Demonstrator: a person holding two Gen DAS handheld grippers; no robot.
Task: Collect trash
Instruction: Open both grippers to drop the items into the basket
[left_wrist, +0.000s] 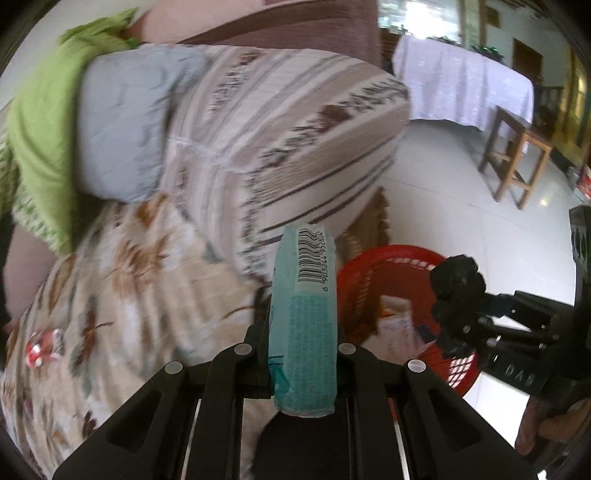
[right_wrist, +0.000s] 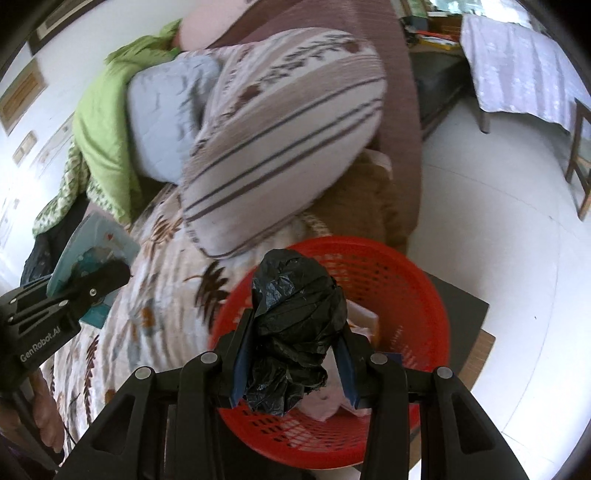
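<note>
I count two tongs, each with one piece of trash. My left tongs (left_wrist: 303, 354) are clamped flat on a teal packet (left_wrist: 304, 317) with a barcode at its far end; it stands up from the jaws just beside the basket (left_wrist: 384, 266), over the bed edge. My right tongs (right_wrist: 291, 354) are clamped on a crumpled black bag (right_wrist: 295, 325), which hangs over the basket's inside. There is one red mesh basket, and in it I see pale paper or wrappers (right_wrist: 364, 321), but I cannot count them or tell what they are, since the bag and jaws cover most of them. One small red-and-white scrap (left_wrist: 42, 347) lies on the bed (left_wrist: 122, 295) well away from the basket; blur keeps me from naming it. The basket's near rim is cut off by my right tongs, and what it stands on shows only as a dark slab corner (right_wrist: 465, 306). Beyond the basket the bed carries one floral cover, one striped pillow (left_wrist: 295, 140), one pale blue quilt (left_wrist: 125, 122) and a green cloth (left_wrist: 44, 118), all smeared. Past the basket the floor (left_wrist: 461, 184) is pale glossy tile, with one wooden stool (left_wrist: 517, 162) and one table (left_wrist: 465, 85) under a lilac cloth farther off.
</note>
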